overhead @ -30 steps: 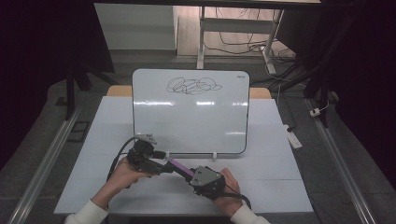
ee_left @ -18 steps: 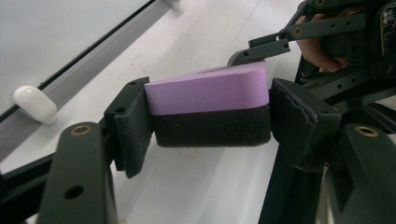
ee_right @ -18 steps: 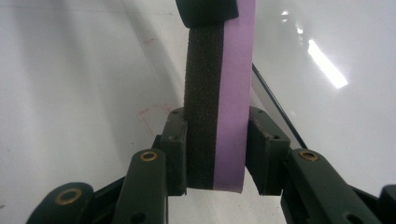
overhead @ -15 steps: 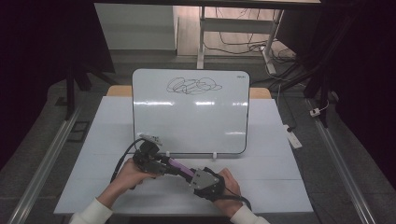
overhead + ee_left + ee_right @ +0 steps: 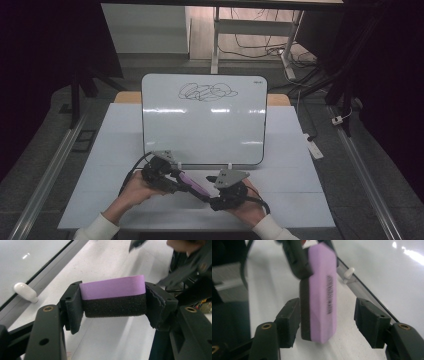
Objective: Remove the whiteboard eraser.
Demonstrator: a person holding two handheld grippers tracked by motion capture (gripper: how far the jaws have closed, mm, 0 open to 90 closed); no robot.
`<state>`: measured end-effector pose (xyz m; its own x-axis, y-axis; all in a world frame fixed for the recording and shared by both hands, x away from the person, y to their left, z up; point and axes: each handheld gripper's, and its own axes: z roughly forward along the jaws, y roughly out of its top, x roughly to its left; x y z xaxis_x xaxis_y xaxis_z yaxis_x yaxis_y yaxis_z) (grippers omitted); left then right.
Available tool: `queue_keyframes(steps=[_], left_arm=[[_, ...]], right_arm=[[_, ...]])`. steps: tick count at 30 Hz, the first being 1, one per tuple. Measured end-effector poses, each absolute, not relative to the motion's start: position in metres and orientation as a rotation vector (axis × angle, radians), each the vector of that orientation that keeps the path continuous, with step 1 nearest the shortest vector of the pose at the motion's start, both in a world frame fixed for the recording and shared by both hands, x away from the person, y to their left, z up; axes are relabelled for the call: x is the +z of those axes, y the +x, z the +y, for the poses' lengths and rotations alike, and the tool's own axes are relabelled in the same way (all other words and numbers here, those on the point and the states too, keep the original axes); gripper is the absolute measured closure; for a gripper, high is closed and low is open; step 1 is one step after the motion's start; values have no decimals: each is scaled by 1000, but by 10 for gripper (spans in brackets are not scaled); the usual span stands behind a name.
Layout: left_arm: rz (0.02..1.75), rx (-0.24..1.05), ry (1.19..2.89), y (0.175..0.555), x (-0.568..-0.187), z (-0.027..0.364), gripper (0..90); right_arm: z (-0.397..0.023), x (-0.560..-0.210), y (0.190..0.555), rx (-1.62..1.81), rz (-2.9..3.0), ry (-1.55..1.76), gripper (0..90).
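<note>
Eraser [image 5: 192, 184], purple over black felt, hangs just in front of the whiteboard [image 5: 202, 125] in mid-handover. Left gripper [image 5: 113, 300] has just clamped its end; right gripper [image 5: 327, 322], jaws just opened, has let go, one pad beside the felt. Scribble [image 5: 207, 91] near the whiteboard's top remains unwiped. Both hands rest low, grippers pointing toward each other.

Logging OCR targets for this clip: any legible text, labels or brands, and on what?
None can be read.
Eraser: dark print along its purple face, too blurred.
Whiteboard: small mark at its top right corner, too small; the black scribble is loops, not words.
</note>
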<state>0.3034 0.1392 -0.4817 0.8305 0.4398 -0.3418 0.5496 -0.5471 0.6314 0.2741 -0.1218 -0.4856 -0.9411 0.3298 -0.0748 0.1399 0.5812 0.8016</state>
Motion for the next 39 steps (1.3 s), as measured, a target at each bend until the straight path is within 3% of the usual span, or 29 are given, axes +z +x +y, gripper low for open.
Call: queue_keyframes(steps=[23, 29, 32, 39], left_arm=[[380, -127, 2231, 279, -467, 135, 377], [281, -134, 2225, 274, -461, 133, 377], [277, -136, 2227, 274, -461, 132, 377], [280, -124, 2216, 273, -461, 133, 375]], right_arm=[[-128, -477, 295, 1510, 2913, 396, 257], [-123, -480, 294, 1560, 2995, 355, 289], [-122, -480, 293, 1584, 3009, 329, 370], [-122, -480, 293, 1596, 3011, 358, 396]])
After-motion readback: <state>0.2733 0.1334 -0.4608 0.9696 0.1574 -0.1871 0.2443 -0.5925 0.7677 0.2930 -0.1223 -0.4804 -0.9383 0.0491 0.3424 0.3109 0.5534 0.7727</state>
